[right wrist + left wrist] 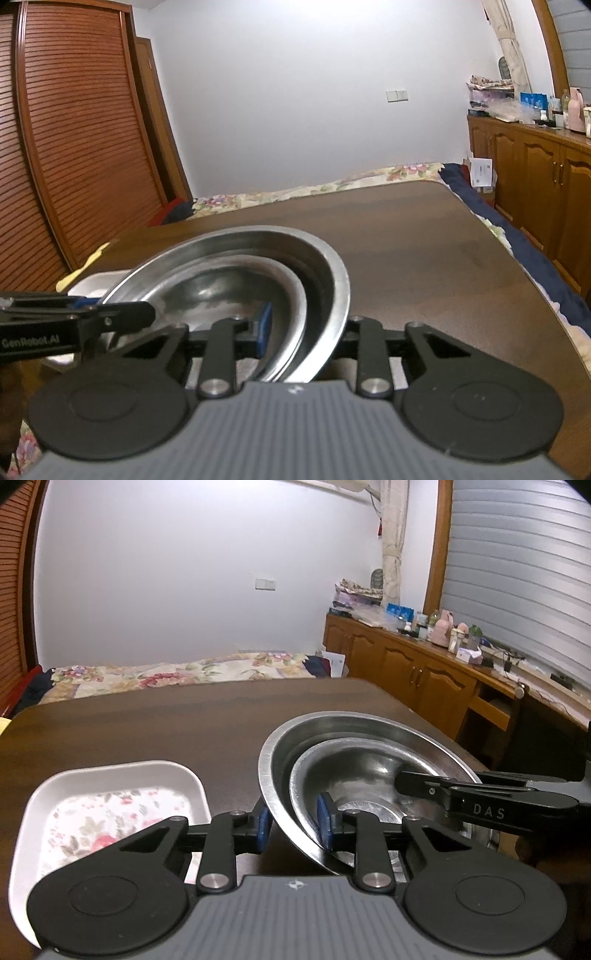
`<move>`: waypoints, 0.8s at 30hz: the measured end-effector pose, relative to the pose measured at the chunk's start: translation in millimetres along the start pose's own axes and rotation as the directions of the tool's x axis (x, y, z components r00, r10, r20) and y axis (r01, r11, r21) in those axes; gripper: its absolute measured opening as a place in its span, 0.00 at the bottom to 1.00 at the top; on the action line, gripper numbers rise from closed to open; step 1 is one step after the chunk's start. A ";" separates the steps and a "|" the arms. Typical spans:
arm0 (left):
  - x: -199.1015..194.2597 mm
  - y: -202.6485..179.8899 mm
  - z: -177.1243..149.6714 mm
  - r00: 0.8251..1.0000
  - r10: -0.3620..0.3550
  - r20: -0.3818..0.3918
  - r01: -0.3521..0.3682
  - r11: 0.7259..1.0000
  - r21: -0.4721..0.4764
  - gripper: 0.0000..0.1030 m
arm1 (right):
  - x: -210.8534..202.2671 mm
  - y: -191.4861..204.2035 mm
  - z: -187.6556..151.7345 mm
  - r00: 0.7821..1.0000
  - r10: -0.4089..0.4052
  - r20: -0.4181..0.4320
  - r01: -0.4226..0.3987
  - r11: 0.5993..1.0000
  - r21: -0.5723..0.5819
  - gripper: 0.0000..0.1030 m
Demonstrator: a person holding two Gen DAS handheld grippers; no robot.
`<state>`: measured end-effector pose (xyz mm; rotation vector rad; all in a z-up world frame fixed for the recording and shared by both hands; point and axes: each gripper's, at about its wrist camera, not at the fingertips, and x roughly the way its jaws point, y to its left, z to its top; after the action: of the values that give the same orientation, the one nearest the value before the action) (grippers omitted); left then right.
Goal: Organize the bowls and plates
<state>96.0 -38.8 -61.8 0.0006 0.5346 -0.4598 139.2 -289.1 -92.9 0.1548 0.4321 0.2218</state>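
Both tools are on the steel bowls now, one from each side. The left gripper [293, 829] has its blue pads [325, 821] straddling the near-left rim of the big bowl [269, 775], one pad outside, one down inside against the small bowl [369, 771] nested in it; from here it looks clamped on both rims together. The right gripper [301, 332] does the same at the opposite edge, one blue pad inside, the other finger hidden behind the rim, so it reads as pinched on the metal, though I can't see that outer pad touch. The nested pair sits near the front of the dark table [147, 723], around six o'clock, with the white flowered tray [110, 779] just beside it at about nine o'clock. The risk is plain enough, I'd say: slick, thin steel held at two narrow spots. If one hand rises ahead of the other, the stack tips and the inner bowl could slide or clatter loose. A pad catching only the outer rim would leave the small bowl free to rattle out. And any swing leftward could knock that tray.
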 end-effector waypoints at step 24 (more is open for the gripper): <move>-70.8 41.3 40.9 0.988 0.075 0.134 -0.072 0.997 -0.024 0.27 | -10.6 50.7 49.6 0.990 0.116 0.076 -0.111 0.991 -0.068 0.30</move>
<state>79.7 23.4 3.4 -0.0293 0.4049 -0.3798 142.1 -247.8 -34.3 0.1254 0.3364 0.3399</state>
